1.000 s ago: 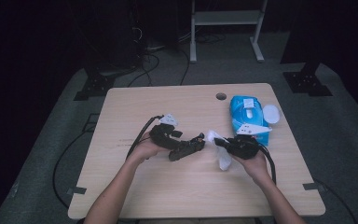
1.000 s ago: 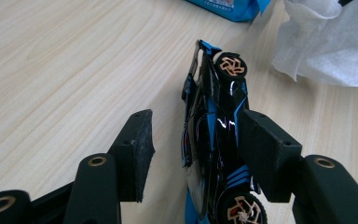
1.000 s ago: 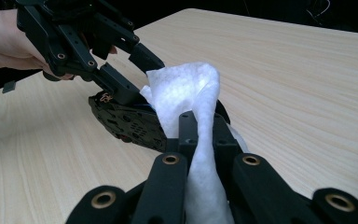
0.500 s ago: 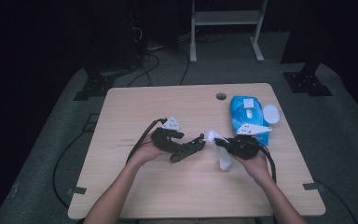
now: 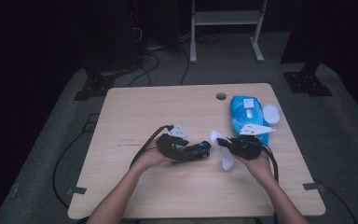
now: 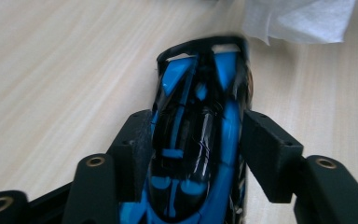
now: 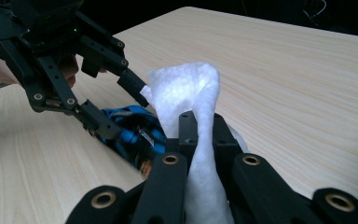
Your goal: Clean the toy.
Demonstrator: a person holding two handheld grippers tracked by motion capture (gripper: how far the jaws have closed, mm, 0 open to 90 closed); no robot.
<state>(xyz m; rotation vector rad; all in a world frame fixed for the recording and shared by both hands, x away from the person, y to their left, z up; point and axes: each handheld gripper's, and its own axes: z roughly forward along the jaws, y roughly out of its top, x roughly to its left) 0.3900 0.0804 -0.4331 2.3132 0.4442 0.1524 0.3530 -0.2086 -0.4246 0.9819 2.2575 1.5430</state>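
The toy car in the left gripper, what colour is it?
Glossy black with bright blue patches; the car shows best in the left gripper view.

I'm working in a dark lab or studio: bare wooden table (image 5: pixel 168 112), grey carpet (image 5: pixel 345 140), black stand bases (image 5: pixel 306 83), cables (image 5: pixel 154 56) at the far side

toy car's (image 6: pixel 193 154) rear cut off, wipe (image 6: pixel 298 18) cropped at top

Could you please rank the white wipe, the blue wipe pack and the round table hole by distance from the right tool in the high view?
1. Crumpled white wipe, clamped in the right tool.
2. Blue plastic wipe pack, just behind.
3. Round table hole, farther back.
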